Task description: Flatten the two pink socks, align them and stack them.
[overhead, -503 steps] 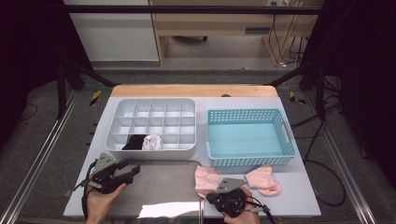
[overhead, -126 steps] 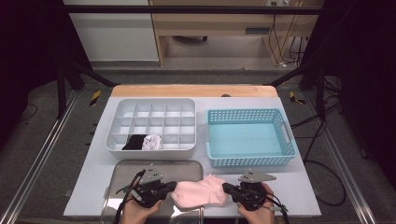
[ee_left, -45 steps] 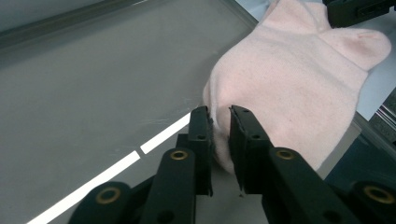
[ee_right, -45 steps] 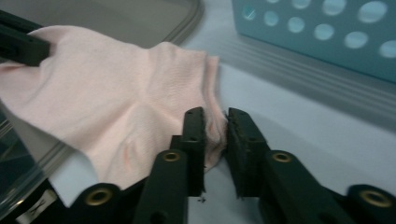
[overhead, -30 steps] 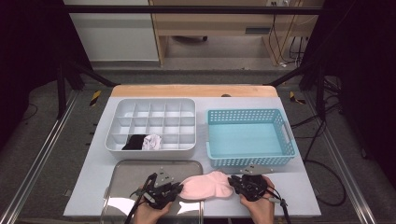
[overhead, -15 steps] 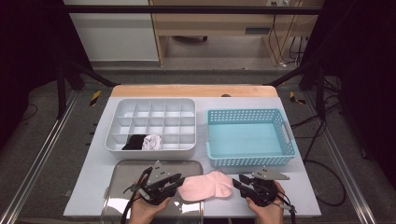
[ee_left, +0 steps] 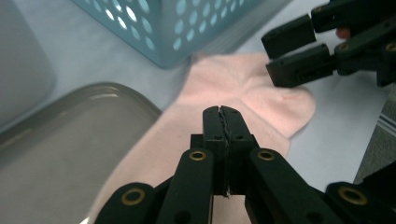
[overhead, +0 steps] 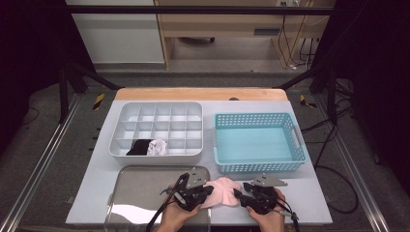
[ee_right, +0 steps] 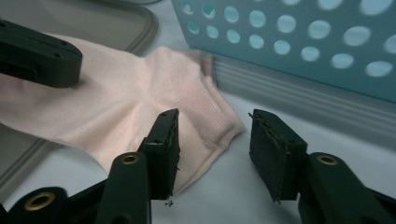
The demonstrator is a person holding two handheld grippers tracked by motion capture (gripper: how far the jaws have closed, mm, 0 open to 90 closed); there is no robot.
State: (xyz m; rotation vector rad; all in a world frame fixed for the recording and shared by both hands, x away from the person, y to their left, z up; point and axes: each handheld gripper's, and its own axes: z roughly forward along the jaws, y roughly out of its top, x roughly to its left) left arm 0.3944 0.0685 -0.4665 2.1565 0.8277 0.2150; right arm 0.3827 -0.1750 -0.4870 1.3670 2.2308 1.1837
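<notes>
Now the right claw (ee_right: 212, 154) has released the pink sock (overhead: 221, 191) — left claw (ee_left: 223, 122) stays clenched on it; blue basket (overhead: 259, 166) empty.

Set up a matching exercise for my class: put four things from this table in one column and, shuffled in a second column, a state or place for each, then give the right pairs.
Column one:
1. left gripper
2. right gripper
3. blue basket
4. divided white tray

Column two:
A. holds nothing
B. jaws apart beside the pink sock
C. has a dark item and a pale item in its near row
D. jaws closed over the pink sock

Pairs: 1-D, 2-B, 3-A, 4-C
</notes>
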